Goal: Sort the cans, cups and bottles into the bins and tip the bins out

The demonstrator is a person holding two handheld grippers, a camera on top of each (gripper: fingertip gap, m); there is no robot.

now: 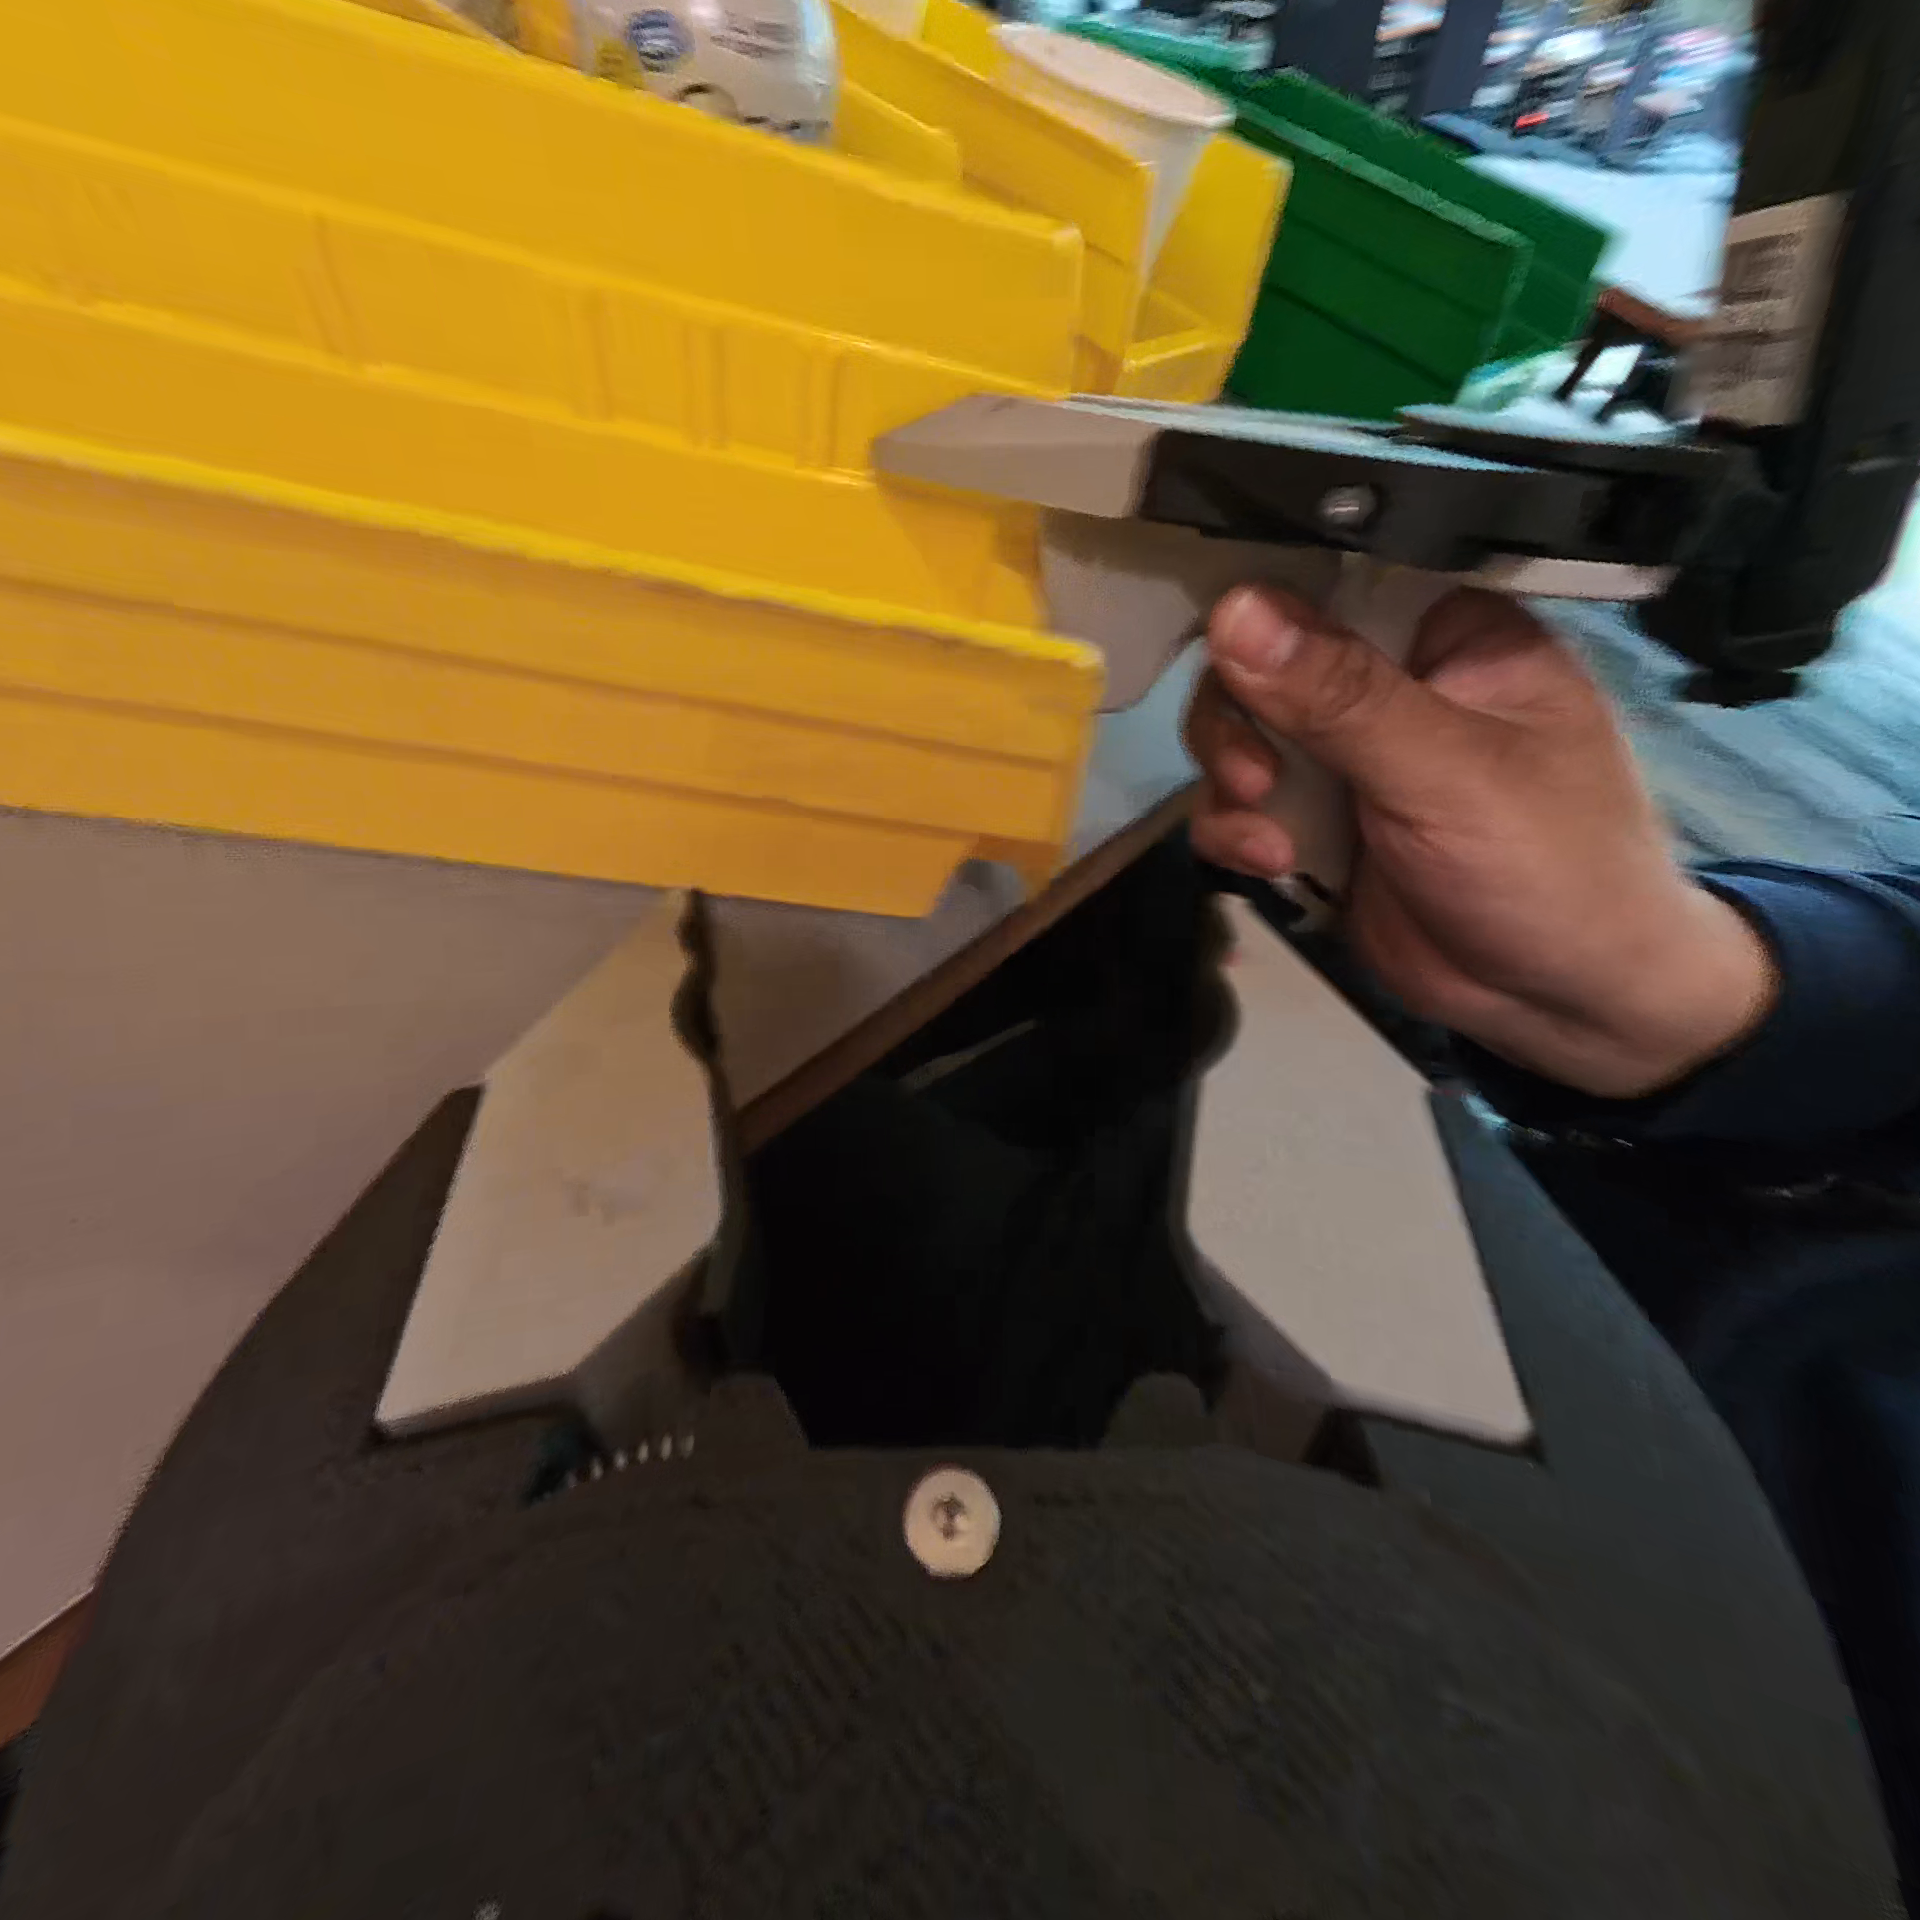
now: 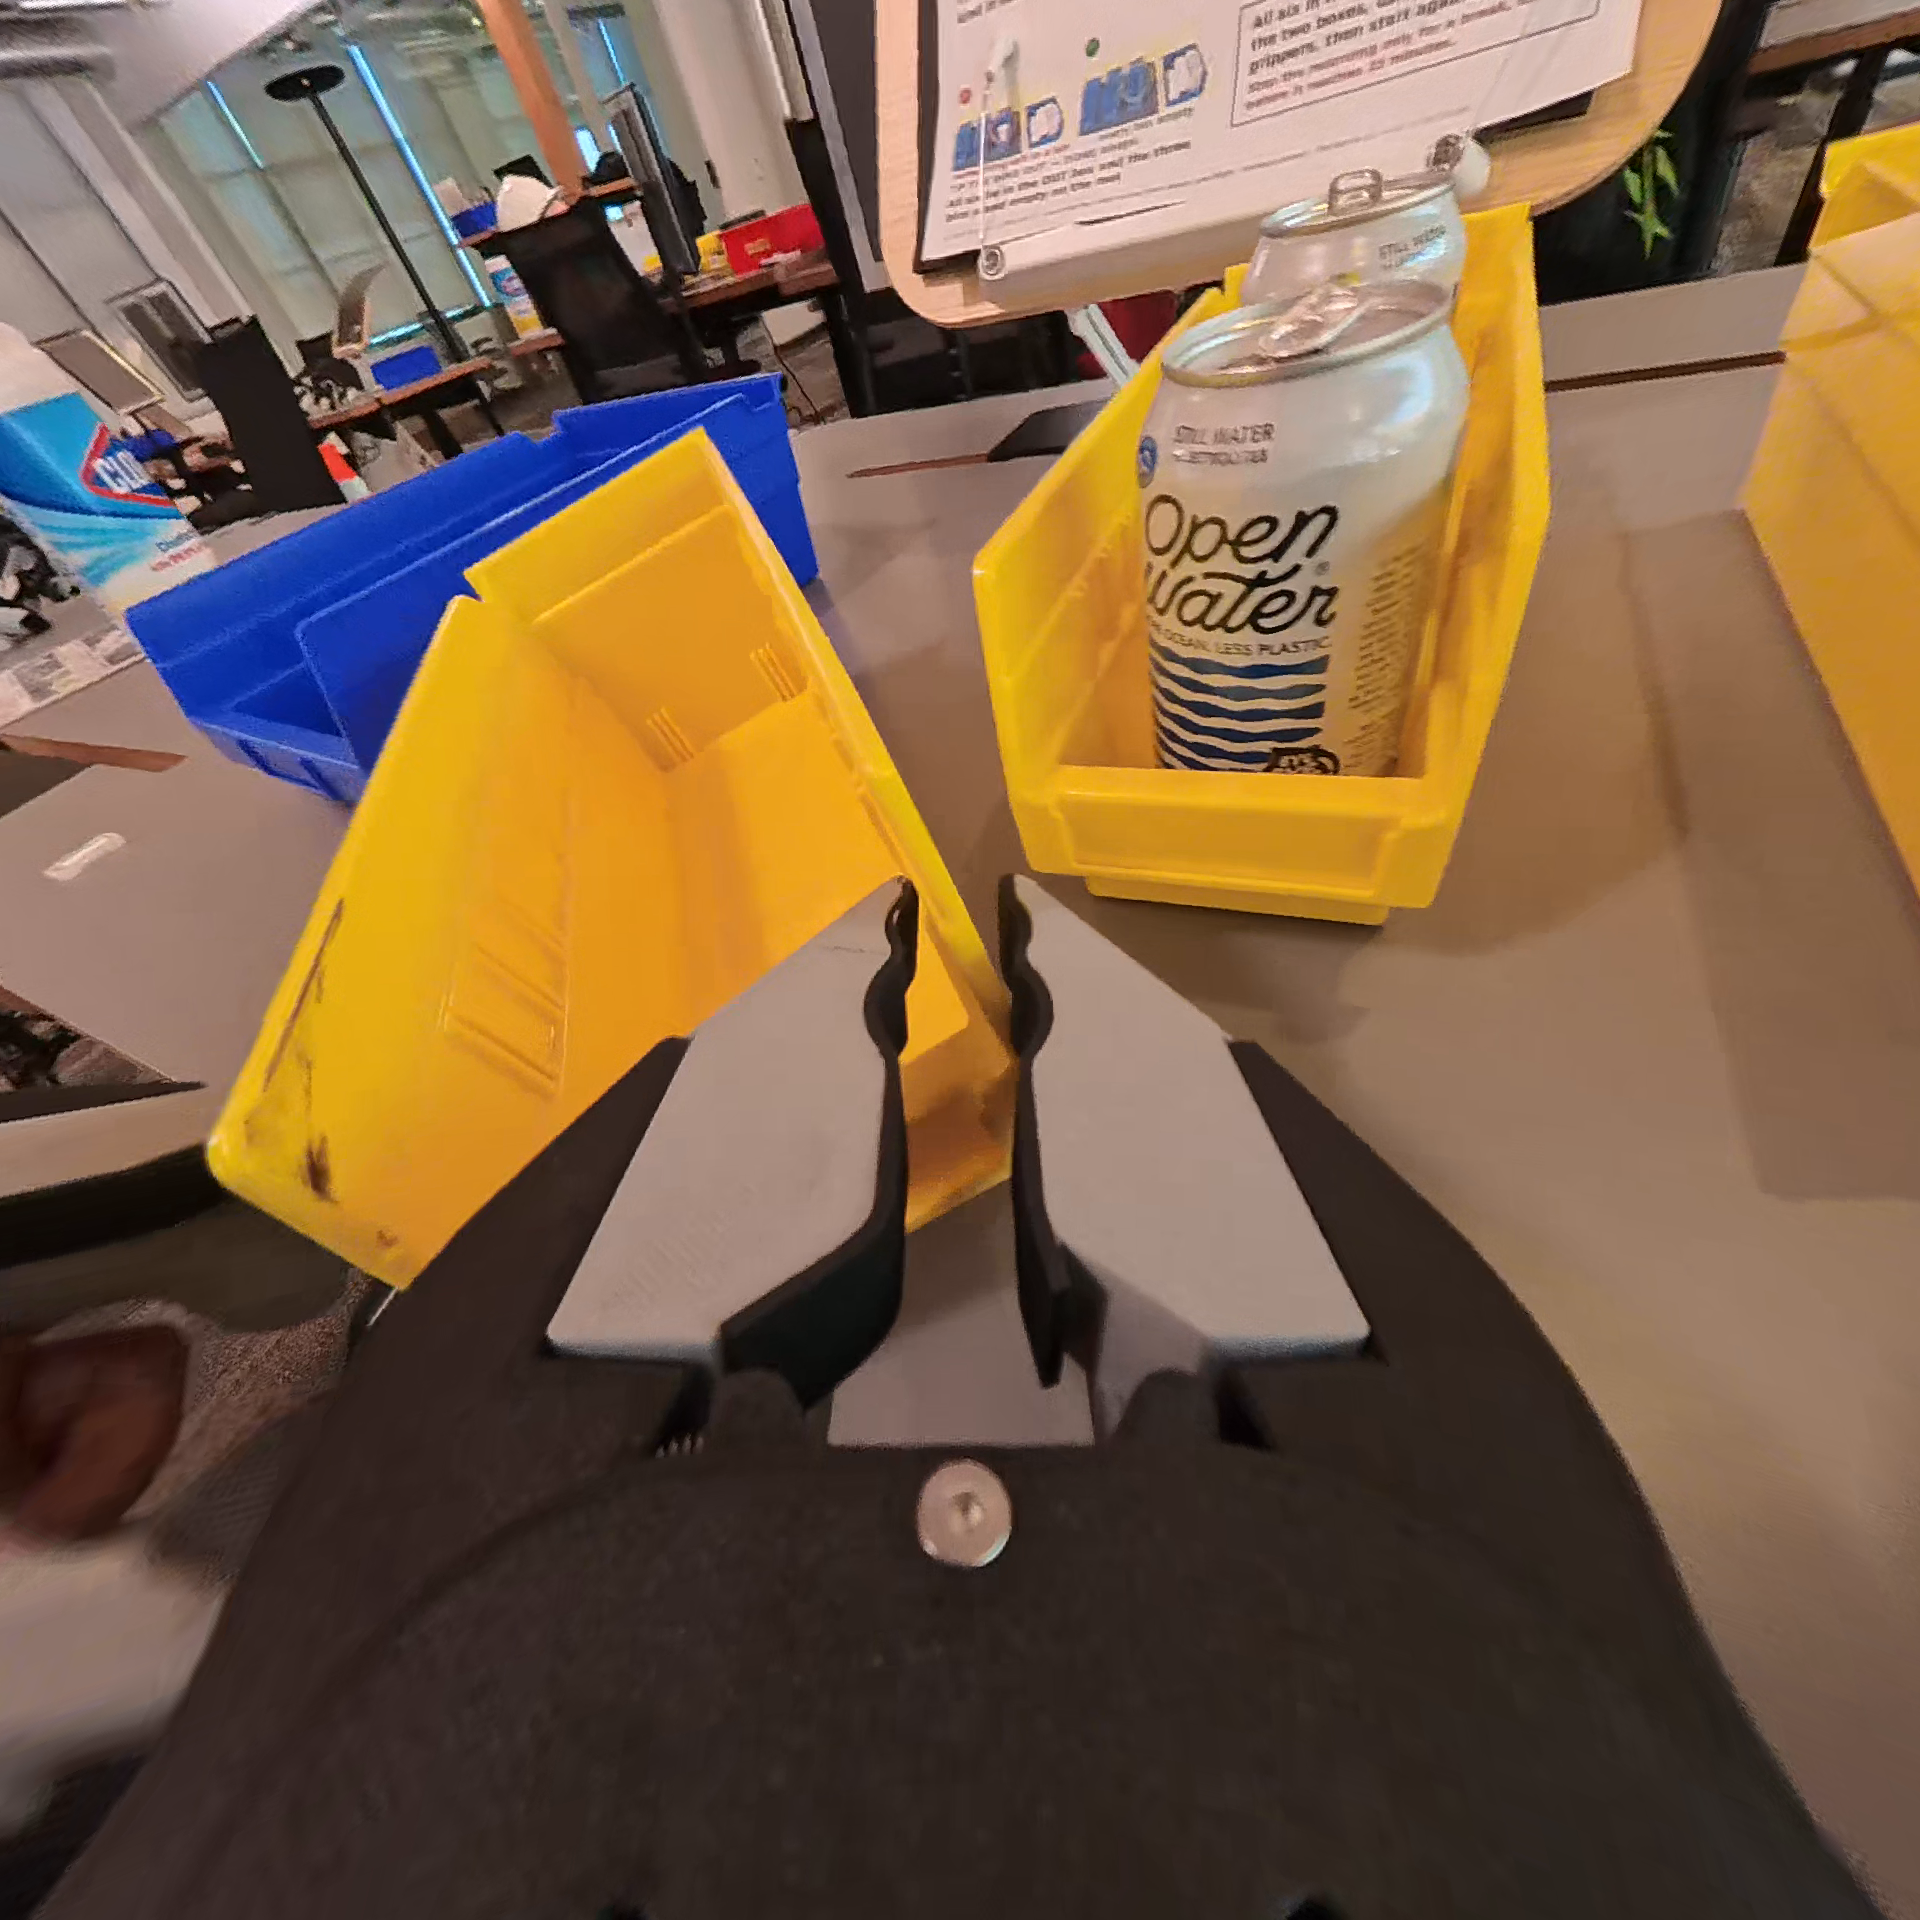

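My right gripper is shut on the right side wall of an empty yellow bin and holds it tilted above the grey table. The left wrist view shows that bin from the side, with the right gripper pinching its end and a hand on the grip. My left gripper is open and empty, its left fingertip just under the bin's lower edge. A second yellow bin holds two upright cans.
A blue bin stands behind the tilted bin, and another yellow bin at the right edge. In the left wrist view, a can and a white cup sit in yellow bins behind, then a green bin. The table's edge runs under my left gripper.
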